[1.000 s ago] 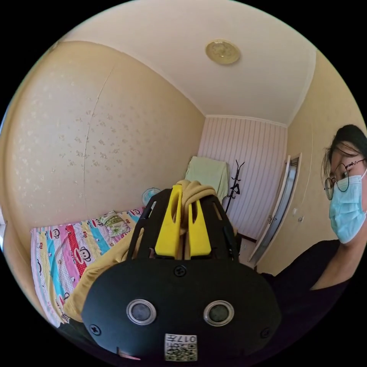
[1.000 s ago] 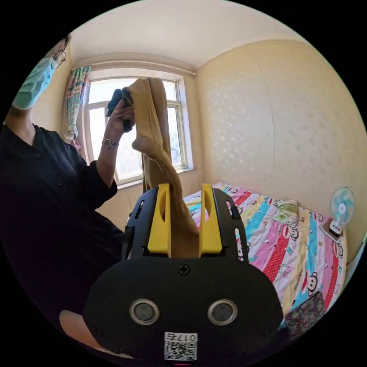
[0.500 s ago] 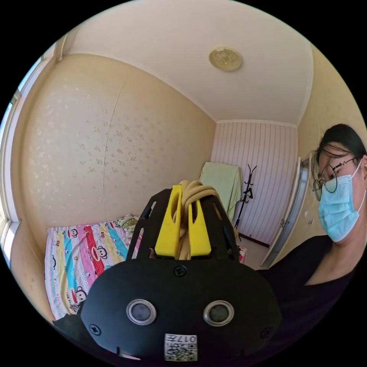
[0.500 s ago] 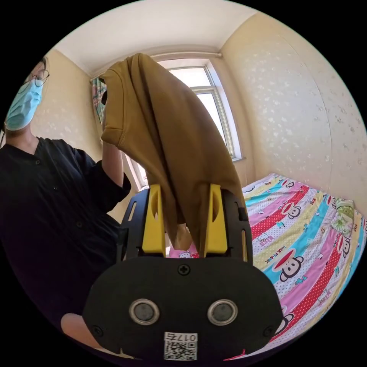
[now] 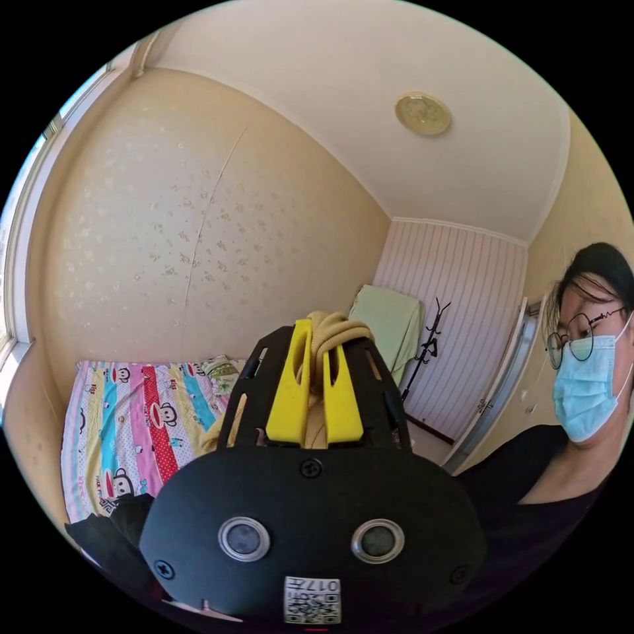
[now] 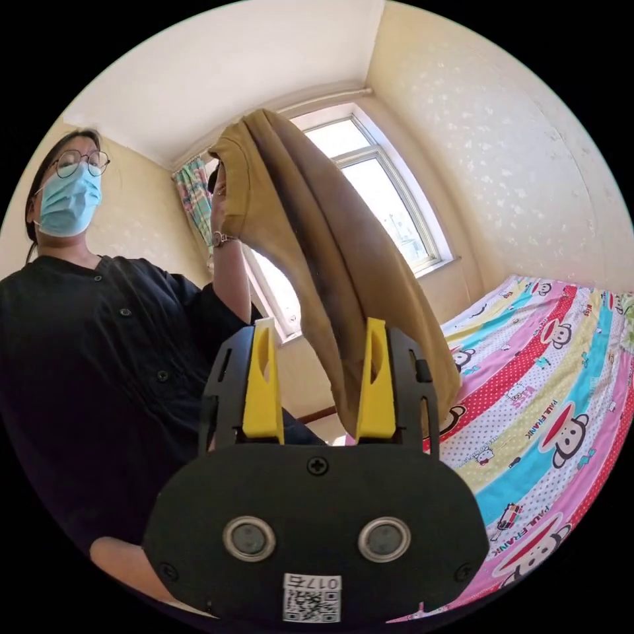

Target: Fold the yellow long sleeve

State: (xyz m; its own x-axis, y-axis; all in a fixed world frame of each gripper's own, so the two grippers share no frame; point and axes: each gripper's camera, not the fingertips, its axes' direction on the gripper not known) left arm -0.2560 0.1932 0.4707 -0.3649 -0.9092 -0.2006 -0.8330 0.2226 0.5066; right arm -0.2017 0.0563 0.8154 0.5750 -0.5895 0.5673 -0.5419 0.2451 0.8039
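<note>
1. Bed [image 6: 548, 409]: striped cartoon sheet, lower right of the right gripper view and lower left of the left gripper view. No part of the garment lies flat on it, as far as I can see.

2. Yellow long sleeve [image 6: 317, 238]: held up in the air, hanging from the upper centre of the right gripper view down behind my right claw; one bunched end sits at the centre of the left gripper view. Crumpled and draped, with no fold line visible. Status, by my judgement: 0 folds made; spreading it on the bed, both sleeves and the body fold are all left.

3. Left claw [image 5: 316, 389]: pressed together, pinching a bunch of the garment.

4. Right claw [image 6: 319, 386]: spread apart, with cloth hanging by its right-hand jaw and nothing gripped.
</note>
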